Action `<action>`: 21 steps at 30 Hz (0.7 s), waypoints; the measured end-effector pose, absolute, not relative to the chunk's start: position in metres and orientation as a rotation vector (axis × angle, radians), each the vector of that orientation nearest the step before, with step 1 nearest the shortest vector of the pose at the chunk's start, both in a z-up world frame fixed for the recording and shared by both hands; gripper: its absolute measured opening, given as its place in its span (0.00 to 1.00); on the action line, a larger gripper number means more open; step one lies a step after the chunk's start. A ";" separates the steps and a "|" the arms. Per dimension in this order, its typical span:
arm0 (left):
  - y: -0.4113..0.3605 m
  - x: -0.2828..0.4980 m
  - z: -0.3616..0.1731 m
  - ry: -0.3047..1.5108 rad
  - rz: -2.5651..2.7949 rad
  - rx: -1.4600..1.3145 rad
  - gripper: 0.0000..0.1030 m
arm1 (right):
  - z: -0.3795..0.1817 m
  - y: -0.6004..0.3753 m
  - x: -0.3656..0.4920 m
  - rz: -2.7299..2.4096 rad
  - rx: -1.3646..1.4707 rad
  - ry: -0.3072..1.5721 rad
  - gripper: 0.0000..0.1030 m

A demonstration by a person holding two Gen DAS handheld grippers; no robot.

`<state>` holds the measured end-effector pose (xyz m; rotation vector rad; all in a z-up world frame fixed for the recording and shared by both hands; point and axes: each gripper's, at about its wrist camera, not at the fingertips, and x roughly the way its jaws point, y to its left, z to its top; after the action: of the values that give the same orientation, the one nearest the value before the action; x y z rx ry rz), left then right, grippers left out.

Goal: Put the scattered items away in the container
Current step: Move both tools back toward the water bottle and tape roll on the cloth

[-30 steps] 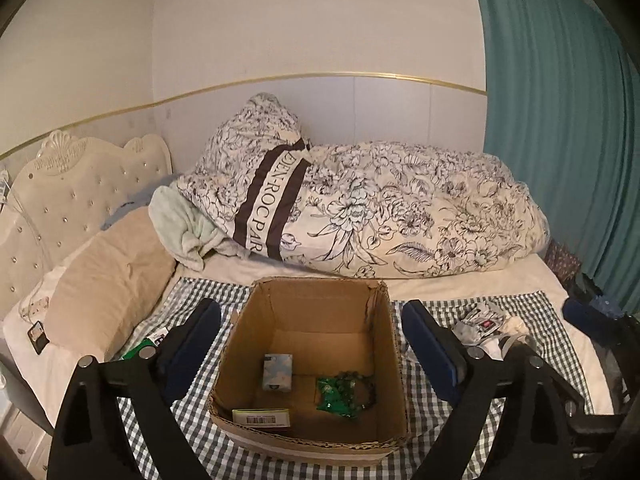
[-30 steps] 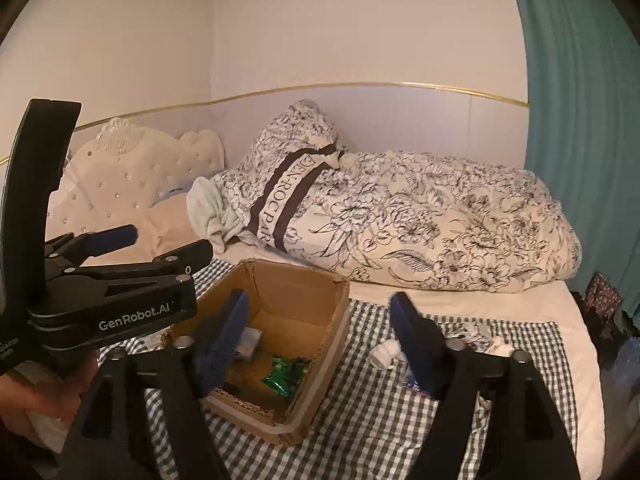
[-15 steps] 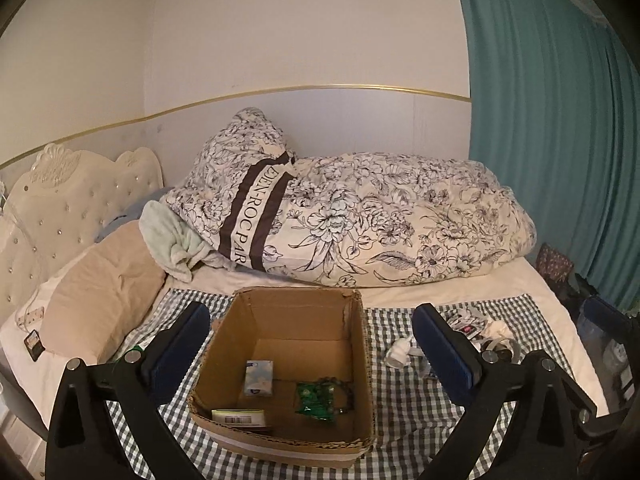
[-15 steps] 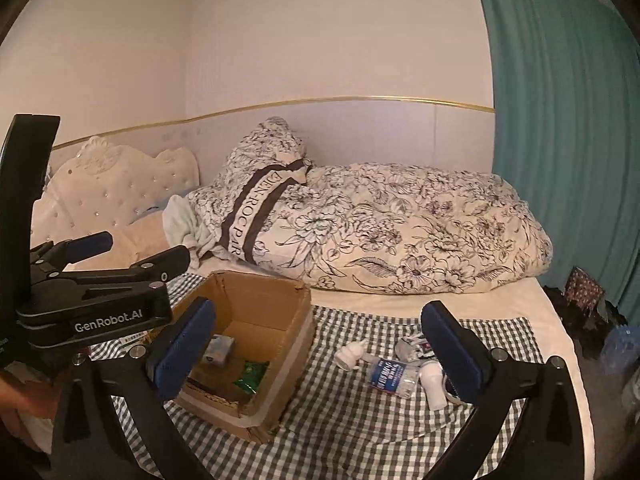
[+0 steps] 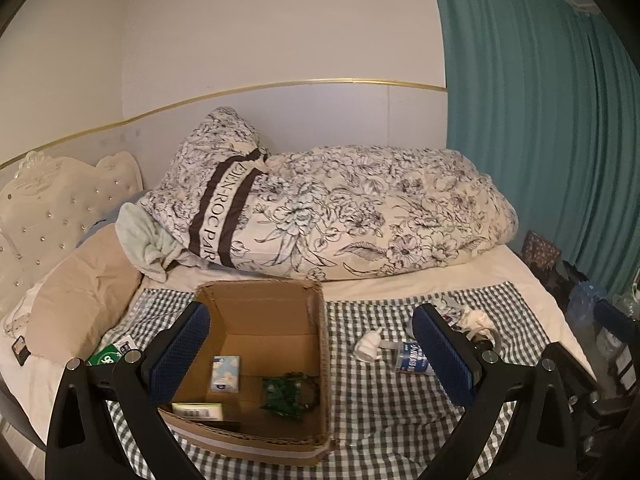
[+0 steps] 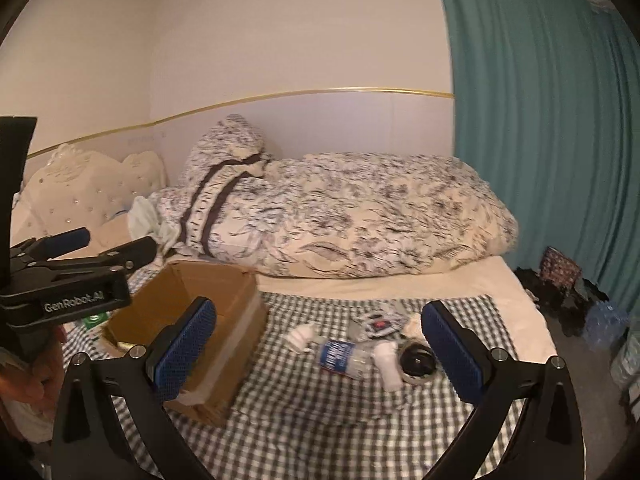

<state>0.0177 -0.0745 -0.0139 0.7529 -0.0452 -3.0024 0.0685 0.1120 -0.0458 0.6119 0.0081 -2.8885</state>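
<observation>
Cardboard box (image 5: 276,322) sits on the checked cloth (image 5: 380,408), already containing a small carton (image 5: 226,373) and a green packet (image 5: 285,394). To its right lie a plastic bottle (image 6: 344,358) and white scraps. Your left gripper (image 5: 310,354) and right gripper (image 6: 316,354) both gape wide, holding nothing.

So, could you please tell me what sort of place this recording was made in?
Most likely a home bedroom: a bed with a tufted headboard, a rolled floral duvet and a teal curtain.
</observation>
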 end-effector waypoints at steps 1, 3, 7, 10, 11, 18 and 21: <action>-0.071 0.017 -0.017 -0.043 -3.008 0.765 1.00 | -0.047 0.117 0.069 -2.894 0.615 -0.002 1.00; -0.066 0.014 -0.022 -0.039 -3.018 0.786 1.00 | -0.049 0.129 0.069 -2.909 0.627 -0.022 1.00; -0.053 0.010 -0.033 -0.051 -3.025 0.801 1.00 | -0.054 0.147 0.070 -2.943 0.639 -0.032 1.00; -0.044 0.007 -0.043 -0.057 -3.037 0.827 1.00 | -0.058 0.160 0.072 -2.972 0.643 -0.046 1.00; -0.042 0.006 -0.046 -0.055 -3.040 0.839 1.00 | -0.061 0.165 0.071 -2.977 0.647 -0.055 1.00; -0.026 0.002 -0.057 -0.067 -3.061 0.874 1.00 | -0.069 0.184 0.071 -2.994 0.671 -0.049 1.00; -0.021 -0.001 -0.060 -0.062 -3.061 0.884 1.00 | -0.071 0.188 0.070 -2.996 0.667 -0.044 1.00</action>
<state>-0.0007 -0.0207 -0.0601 0.8840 -0.0621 -3.0606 0.0701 0.1883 -0.0707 0.6669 -0.0437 -2.9963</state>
